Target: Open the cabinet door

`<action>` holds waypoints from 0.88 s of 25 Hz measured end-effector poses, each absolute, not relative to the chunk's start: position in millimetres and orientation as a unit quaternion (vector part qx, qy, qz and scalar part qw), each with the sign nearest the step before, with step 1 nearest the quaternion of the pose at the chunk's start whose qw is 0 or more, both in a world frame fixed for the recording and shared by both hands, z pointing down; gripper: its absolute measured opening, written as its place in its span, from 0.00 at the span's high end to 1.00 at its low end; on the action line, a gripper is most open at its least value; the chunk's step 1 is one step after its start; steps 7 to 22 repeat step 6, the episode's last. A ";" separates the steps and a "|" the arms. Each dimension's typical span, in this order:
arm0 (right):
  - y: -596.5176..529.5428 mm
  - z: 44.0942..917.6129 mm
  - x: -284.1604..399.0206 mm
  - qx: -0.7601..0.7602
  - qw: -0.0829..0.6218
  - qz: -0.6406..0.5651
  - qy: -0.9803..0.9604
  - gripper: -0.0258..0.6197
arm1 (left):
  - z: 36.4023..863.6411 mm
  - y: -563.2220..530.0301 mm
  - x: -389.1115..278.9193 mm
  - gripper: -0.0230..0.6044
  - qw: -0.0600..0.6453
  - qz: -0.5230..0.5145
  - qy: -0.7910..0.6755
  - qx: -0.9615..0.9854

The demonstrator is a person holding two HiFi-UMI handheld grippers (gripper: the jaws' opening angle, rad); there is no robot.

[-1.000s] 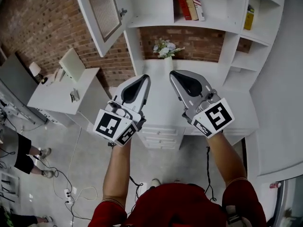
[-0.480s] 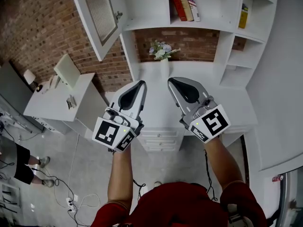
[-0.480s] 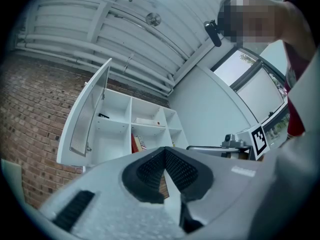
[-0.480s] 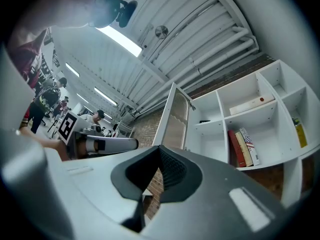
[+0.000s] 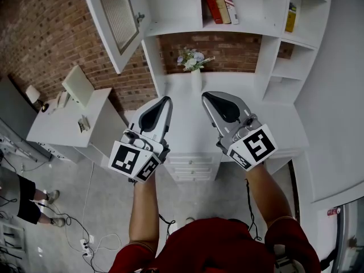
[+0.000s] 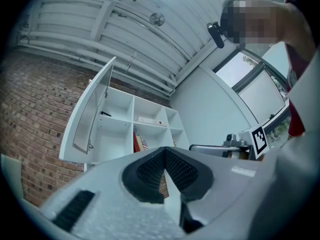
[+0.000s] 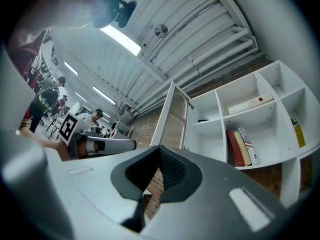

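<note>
Cabinet door (image 5: 116,19), a white frame around a ribbed glass panel, stands swung wide open at the upper left of the head view, angled out from the left side of the tall white shelving unit (image 5: 273,56). The compartment behind it lies uncovered. A small knob (image 5: 139,17) sits on the door edge nearest that compartment. In the left gripper view the door (image 6: 90,114) occupies the left centre, its lower edge clear of the shelf below.

Left gripper (image 5: 165,100) is at frame centre, well below the door's lower corner and well apart from it. Its jaws are fully closed, tips meeting, with nothing between them (image 6: 164,149). Right gripper (image 5: 207,95) sits just beside it to the right, a narrow gap between the two. Its jaws (image 7: 160,148) also meet at the tips and hold nothing.

Both grippers point toward the white counter edge, where a white vase of pale flowers (image 5: 195,61) stands against the red brick wall (image 5: 45,33). Upright books (image 5: 219,1) fill the compartment at top centre. A low white desk (image 5: 62,118) occupies the left of the frame, beneath the door
</note>
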State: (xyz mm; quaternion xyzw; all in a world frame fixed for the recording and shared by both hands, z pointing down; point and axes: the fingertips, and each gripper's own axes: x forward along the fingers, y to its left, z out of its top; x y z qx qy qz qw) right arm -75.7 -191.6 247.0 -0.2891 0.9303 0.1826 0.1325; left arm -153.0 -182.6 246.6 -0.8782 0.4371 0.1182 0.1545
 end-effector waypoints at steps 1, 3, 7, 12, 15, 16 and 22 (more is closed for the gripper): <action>-192.0 247.2 -75.5 -0.289 0.132 0.182 0.930 0.94 | 246.9 -182.9 -154.3 0.96 0.153 0.119 0.438 -0.878; -192.3 247.2 -75.4 -0.290 0.133 0.181 0.930 0.94 | 247.7 -183.1 -156.6 0.96 0.151 0.120 0.440 -0.877; -191.6 246.6 -76.2 -0.289 0.133 0.182 0.930 0.94 | 249.4 -182.5 -158.8 0.96 0.149 0.120 0.441 -0.877; -191.6 246.6 -76.2 -0.289 0.133 0.182 0.930 0.94 | 249.4 -182.5 -158.8 0.96 0.149 0.120 0.441 -0.877; -191.6 246.6 -76.2 -0.289 0.133 0.182 0.930 0.94 | 249.4 -182.5 -158.8 0.96 0.149 0.120 0.441 -0.877; -191.6 246.6 -76.2 -0.289 0.133 0.182 0.930 0.94 | 249.4 -182.5 -158.8 0.96 0.149 0.120 0.441 -0.877; -191.6 246.6 -76.2 -0.289 0.133 0.182 0.930 0.94 | 249.4 -182.5 -158.8 0.96 0.149 0.120 0.441 -0.877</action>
